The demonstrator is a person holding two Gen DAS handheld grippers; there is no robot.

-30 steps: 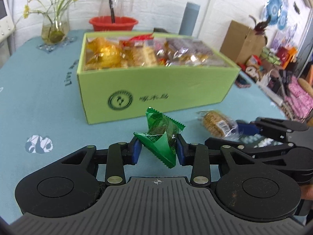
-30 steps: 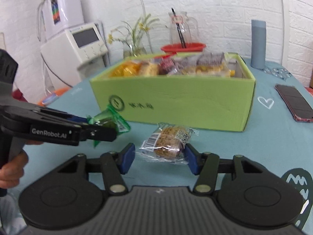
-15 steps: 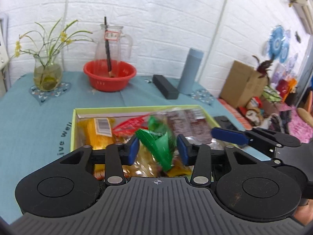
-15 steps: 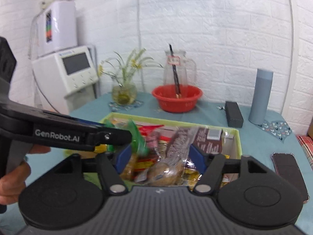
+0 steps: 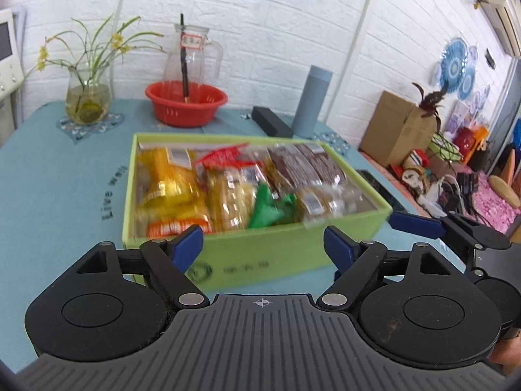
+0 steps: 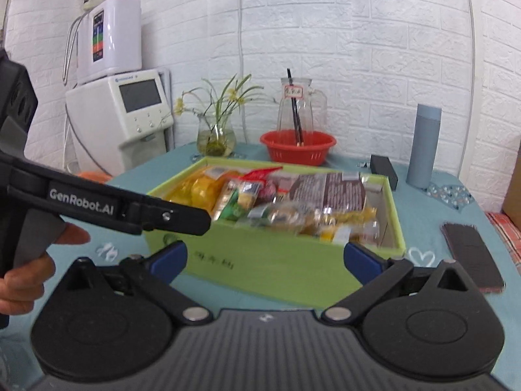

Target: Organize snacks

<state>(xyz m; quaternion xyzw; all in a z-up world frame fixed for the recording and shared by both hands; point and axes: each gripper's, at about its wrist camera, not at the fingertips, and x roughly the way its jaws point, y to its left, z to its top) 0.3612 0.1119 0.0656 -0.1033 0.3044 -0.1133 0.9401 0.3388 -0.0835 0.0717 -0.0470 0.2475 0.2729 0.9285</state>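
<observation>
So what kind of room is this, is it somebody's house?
Probably a home, maybe a living or dining room: a table with a flower vase, a water machine by the wall, and toys and clutter beside it.

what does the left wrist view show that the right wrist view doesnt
Only the left wrist view shows the brown cardboard box and the cluttered pile off the table's right end, plus blue wall decorations.

Only the right wrist view shows the white appliances beside the table, the person's hand holding the left gripper's handle, and the whole phone.

Both show the green box packed with snacks, the green packet inside it, the red basin, flower vase, glass pitcher, grey-blue bottle, and both grippers open and empty.
</observation>
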